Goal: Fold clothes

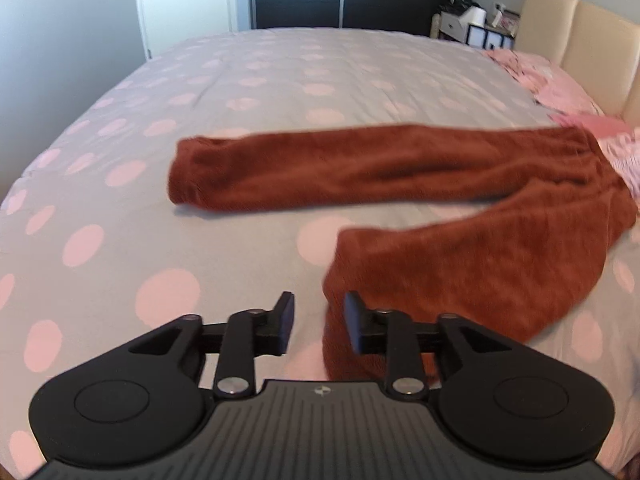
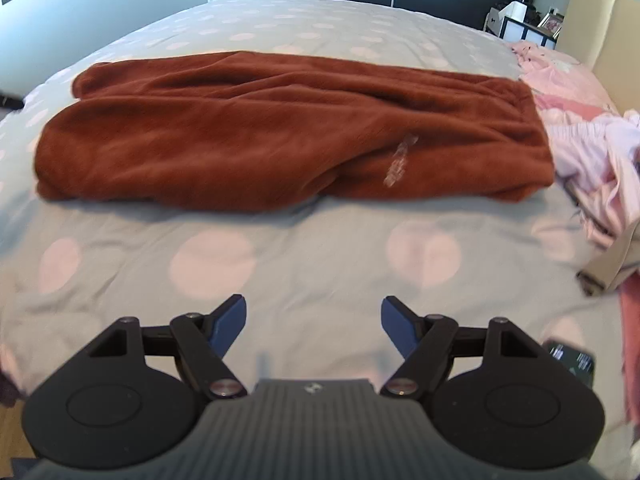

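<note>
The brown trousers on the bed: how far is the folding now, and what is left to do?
Little looks done. The brown trousers lie spread on the spotted duvet, the two legs apart and neither laid over the other. Nothing is in hand: the left tool is open above the near leg's cuff, and the right tool is open over bare duvet. Left: lay one leg on the other, fold the length, then the pink clothes.

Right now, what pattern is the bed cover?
Grey bed cover with pale pink dots, clearest in right wrist view.
</note>
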